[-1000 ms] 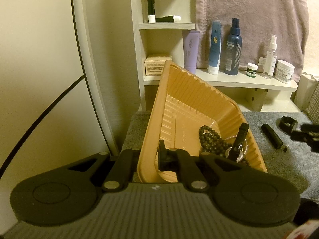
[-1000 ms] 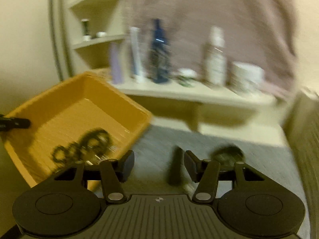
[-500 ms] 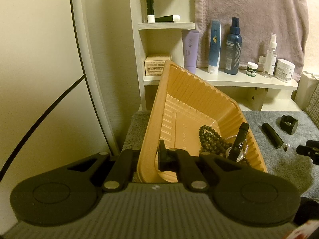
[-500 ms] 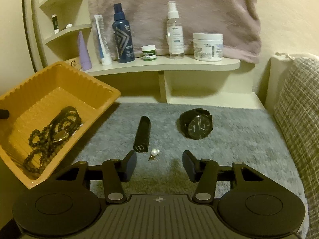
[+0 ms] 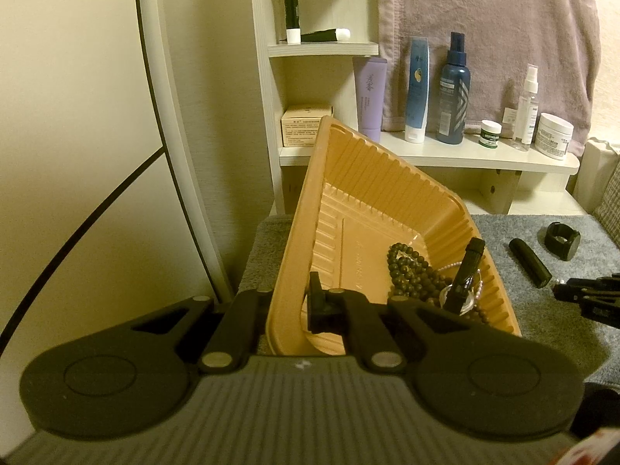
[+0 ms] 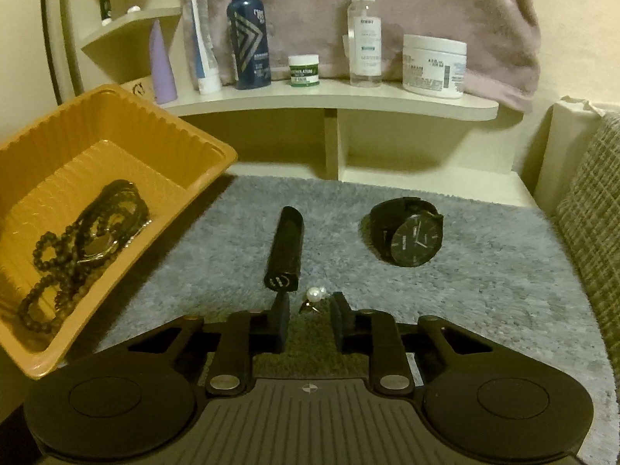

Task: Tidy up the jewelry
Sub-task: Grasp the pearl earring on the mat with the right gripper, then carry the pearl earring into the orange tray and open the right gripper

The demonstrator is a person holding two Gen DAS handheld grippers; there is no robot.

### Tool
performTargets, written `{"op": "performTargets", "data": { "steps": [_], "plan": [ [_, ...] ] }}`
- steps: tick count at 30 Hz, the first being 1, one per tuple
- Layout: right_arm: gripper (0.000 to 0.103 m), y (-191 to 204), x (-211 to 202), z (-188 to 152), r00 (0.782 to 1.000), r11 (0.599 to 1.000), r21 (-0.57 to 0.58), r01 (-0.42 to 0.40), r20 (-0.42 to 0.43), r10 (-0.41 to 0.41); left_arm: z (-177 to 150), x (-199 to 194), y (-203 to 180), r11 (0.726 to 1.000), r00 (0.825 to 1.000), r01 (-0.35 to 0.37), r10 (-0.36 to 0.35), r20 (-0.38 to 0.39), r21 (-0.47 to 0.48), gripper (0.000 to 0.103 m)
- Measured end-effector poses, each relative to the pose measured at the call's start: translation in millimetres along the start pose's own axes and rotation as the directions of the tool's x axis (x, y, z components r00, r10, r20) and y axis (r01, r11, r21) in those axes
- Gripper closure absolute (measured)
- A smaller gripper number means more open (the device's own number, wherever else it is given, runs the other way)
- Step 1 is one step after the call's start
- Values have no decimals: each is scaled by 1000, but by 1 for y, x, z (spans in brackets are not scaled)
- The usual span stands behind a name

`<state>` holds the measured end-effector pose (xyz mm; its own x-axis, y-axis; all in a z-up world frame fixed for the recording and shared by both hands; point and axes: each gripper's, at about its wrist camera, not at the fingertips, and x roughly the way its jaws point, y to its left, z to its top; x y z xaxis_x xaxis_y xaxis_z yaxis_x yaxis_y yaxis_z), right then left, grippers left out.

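My left gripper (image 5: 290,306) is shut on the near rim of the orange tray (image 5: 348,178), which it holds tilted above the grey mat (image 6: 484,271). Inside the tray (image 6: 116,116) lie a dark bead bracelet (image 6: 77,240), a pearl strand and a black tube (image 5: 467,271). My right gripper (image 6: 310,310) is low over the mat with its jaws closing. A small pearl earring (image 6: 314,294) lies between its fingertips, and the pads stand clear of it. A black cylinder (image 6: 285,248) lies just ahead on the left, and a black watch (image 6: 410,232) ahead on the right.
A white shelf (image 6: 329,100) behind the mat carries bottles, a tube and jars, with a mauve towel (image 6: 426,0) hanging behind them. A checked cushion (image 6: 593,213) borders the mat on the right. A curved white frame (image 5: 162,116) stands at the left.
My right gripper has come down toward the mat and its jaws have narrowed around the pearl earring. The left gripper and the tray have not moved.
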<state>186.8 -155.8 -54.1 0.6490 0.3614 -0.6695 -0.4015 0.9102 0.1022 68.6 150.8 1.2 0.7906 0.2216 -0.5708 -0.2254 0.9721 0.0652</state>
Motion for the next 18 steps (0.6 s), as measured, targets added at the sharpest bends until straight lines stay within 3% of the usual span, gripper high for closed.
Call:
{"op": "performTargets", "data": {
  "steps": [2, 5, 18],
  "plan": [
    [84, -1, 3, 1, 1000, 1000, 5, 2, 0, -2, 0, 0, 0, 1000, 1000, 0, 0, 1, 1, 98],
    [95, -1, 2, 1, 1000, 1000, 10, 8, 8, -8, 0, 0, 0, 1000, 1000, -1, 1, 1, 1, 98],
    [95, -4, -26, -9, 996, 996, -69, 65, 68, -60, 0, 1, 0, 1000, 1000, -1, 1, 1, -2, 98]
  ]
}}
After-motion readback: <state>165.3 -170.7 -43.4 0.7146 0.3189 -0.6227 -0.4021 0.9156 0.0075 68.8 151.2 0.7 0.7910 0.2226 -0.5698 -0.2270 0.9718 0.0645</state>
